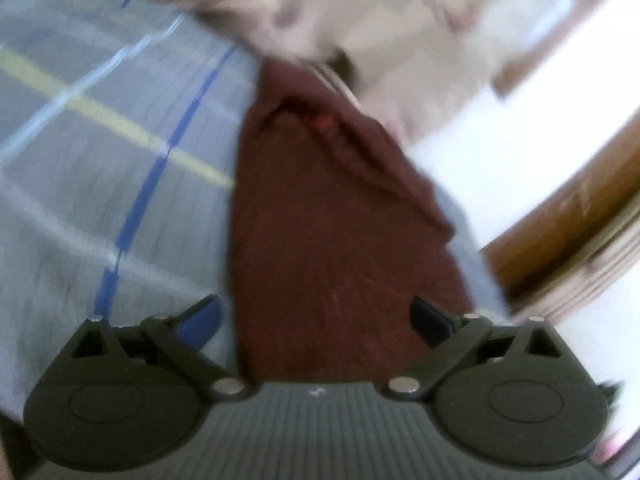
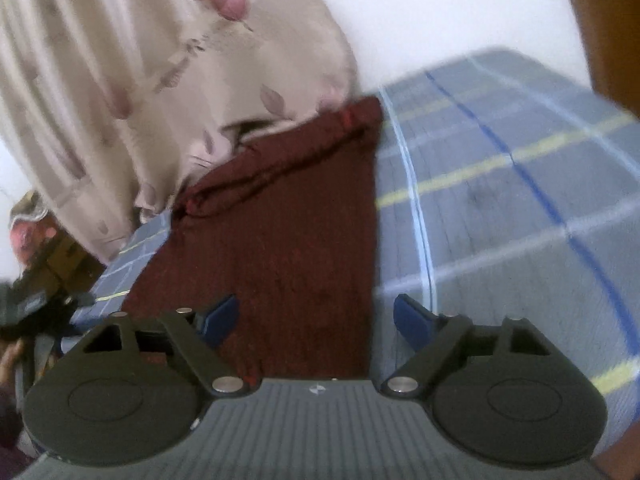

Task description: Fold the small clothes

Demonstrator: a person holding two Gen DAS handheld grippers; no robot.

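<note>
**Both grippers spread above a dark red cloth**

A dark red garment [image 1: 340, 240] lies flat on a grey checked bedsheet [image 1: 100, 200]. In the left wrist view the left gripper [image 1: 316, 320] has its fingers wide apart with nothing between them; the cloth fills the gap between the tips and runs on ahead of them. In the right wrist view the right gripper [image 2: 316, 320] is likewise spread and empty, with the garment [image 2: 280, 240] under its left finger and its straight side edge just inside the right finger. Whether either gripper touches the fabric cannot be told through the blur.

The cloth looks soft, light and limp, a ribbed or knitted weave that will sag and wrinkle rather than hold shape. It should not slip much, but a pinch may lift only one layer. The best hold is probably at a corner or along a straight edge, each gripper taking one near corner.

Its long axis runs away from both sets of fingers, narrowing toward a rolled, rumpled far end [image 2: 280, 168] beside a beige leaf-print curtain [image 2: 120, 80].
</note>
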